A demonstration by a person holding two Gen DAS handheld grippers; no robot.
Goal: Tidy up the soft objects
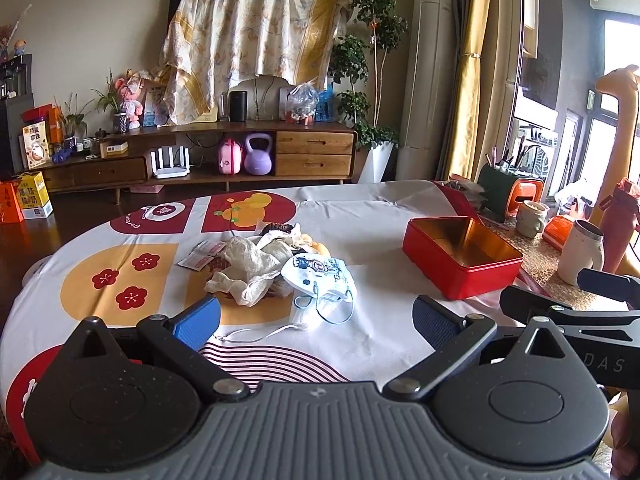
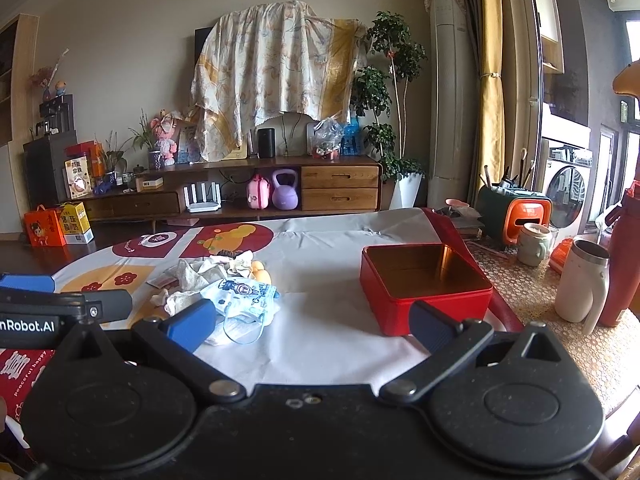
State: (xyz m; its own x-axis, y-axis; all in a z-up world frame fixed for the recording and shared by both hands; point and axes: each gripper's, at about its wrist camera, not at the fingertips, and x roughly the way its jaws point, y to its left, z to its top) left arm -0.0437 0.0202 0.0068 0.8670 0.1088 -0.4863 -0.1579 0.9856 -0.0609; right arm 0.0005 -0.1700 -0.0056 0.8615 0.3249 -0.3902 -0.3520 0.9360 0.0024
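Observation:
A heap of soft things lies mid-table: cream mesh cloth (image 1: 248, 268), a printed face mask (image 1: 318, 274) with blue loops, small sachets (image 1: 204, 254) and a dark scrunchie behind. The same mask (image 2: 240, 294) and cloth (image 2: 192, 276) show in the right wrist view. An open red tin box (image 1: 460, 256) (image 2: 424, 286) with a gold inside stands to the right, empty. My left gripper (image 1: 320, 320) hangs open just short of the mask, nothing between its blue pads. My right gripper (image 2: 312, 326) is open too, between the pile and the tin.
The tin's red lid (image 1: 456, 196) lies behind it. A white mug (image 1: 580, 254), a cream cup (image 1: 530, 218) and a pink bottle (image 2: 624, 264) stand on the table's right part. The patterned tablecloth (image 1: 380, 240) covers the round table; bare cloth lies between pile and tin.

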